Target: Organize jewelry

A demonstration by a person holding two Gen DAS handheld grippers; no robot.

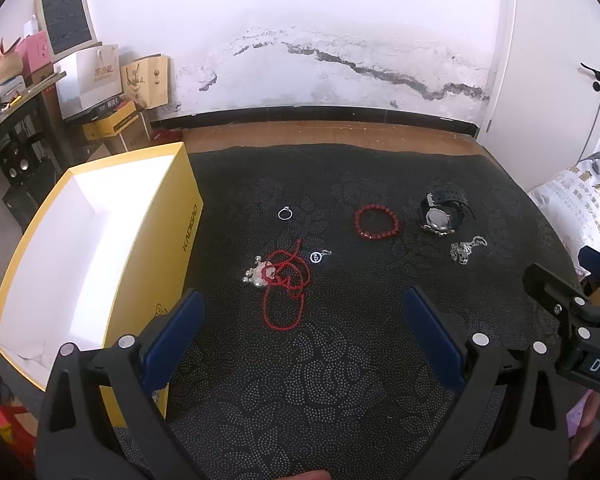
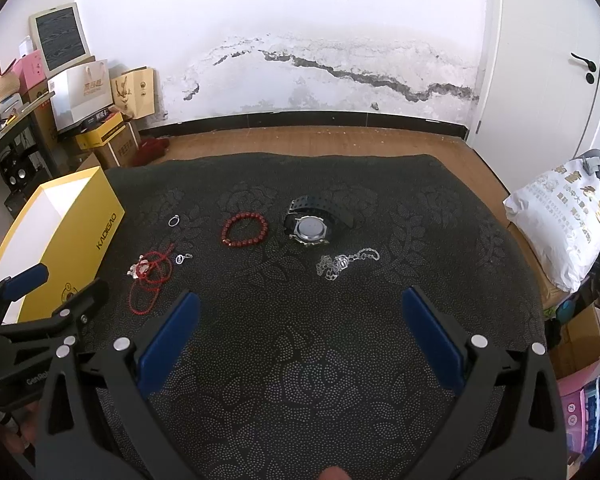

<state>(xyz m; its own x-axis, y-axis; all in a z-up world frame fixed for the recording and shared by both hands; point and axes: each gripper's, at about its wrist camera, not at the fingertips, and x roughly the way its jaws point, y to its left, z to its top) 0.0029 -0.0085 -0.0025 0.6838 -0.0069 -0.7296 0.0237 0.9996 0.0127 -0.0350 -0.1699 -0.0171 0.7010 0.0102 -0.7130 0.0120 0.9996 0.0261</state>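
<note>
Both the left gripper (image 1: 302,320) and right gripper (image 2: 300,320) hover with jaws wide open, holding nothing; on the dark patterned cloth (image 2: 300,360) lie a red bead bracelet (image 2: 244,231), watch (image 2: 310,230), silver chain (image 2: 346,262), ring (image 1: 285,213) and red cord necklace (image 1: 286,280), beside the open yellow box (image 1: 156,248).

This was a lived-in room of a home — a white door (image 2: 540,80), wood floor (image 2: 300,140) and a wall (image 2: 300,60) with peeling, cracked paint. Gift bags (image 1: 96,76) and cardboard boxes (image 1: 112,124) were stacked in the corner — household clutter.
</note>
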